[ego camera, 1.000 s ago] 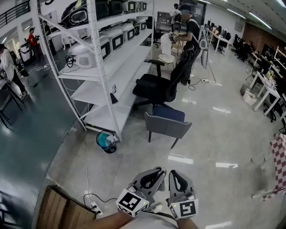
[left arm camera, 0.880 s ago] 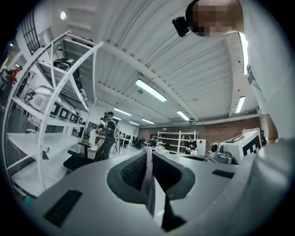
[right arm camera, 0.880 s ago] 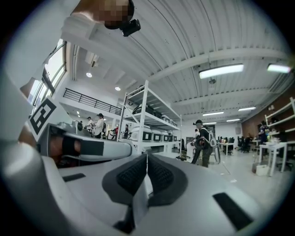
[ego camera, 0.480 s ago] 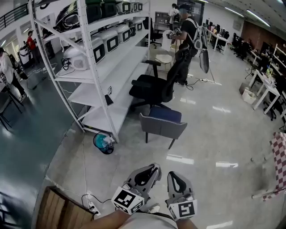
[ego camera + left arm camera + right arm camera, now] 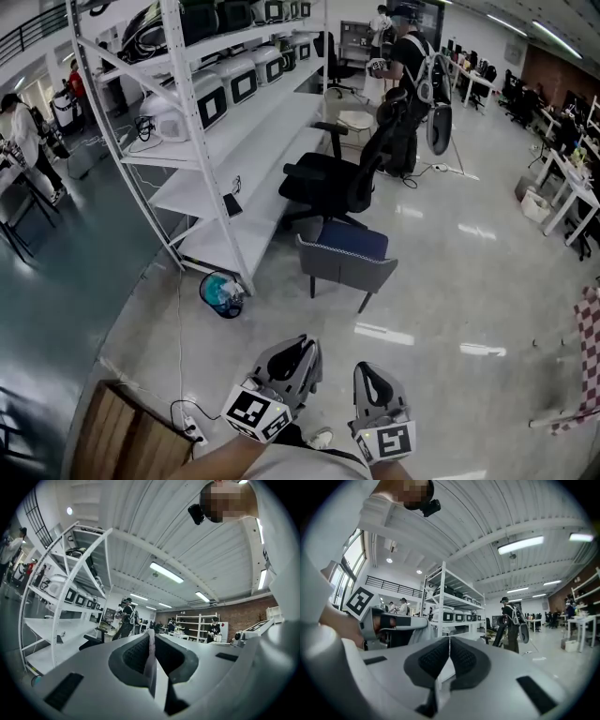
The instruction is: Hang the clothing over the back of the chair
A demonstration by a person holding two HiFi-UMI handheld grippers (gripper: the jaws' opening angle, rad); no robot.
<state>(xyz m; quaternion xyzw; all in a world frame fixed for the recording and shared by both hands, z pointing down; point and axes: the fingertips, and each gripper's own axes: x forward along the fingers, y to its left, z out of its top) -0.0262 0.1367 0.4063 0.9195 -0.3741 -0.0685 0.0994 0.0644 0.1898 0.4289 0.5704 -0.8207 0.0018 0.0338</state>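
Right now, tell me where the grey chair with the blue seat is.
In the head view the grey chair stands mid-frame, its back toward the camera, just this side of the black office chair and right of the white shelving rack.

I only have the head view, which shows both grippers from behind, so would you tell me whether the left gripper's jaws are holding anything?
Observer: Yes. In the left gripper view, the left gripper has its jaws closed on a thin, pale edge of the clothing, which runs straight down between the pads.
Operator: Thank you. Does the right one have a grip as well?
Observer: It appears so. In the right gripper view, the right gripper has its pads meeting at the tips, and white fabric shows in the gap just below them.
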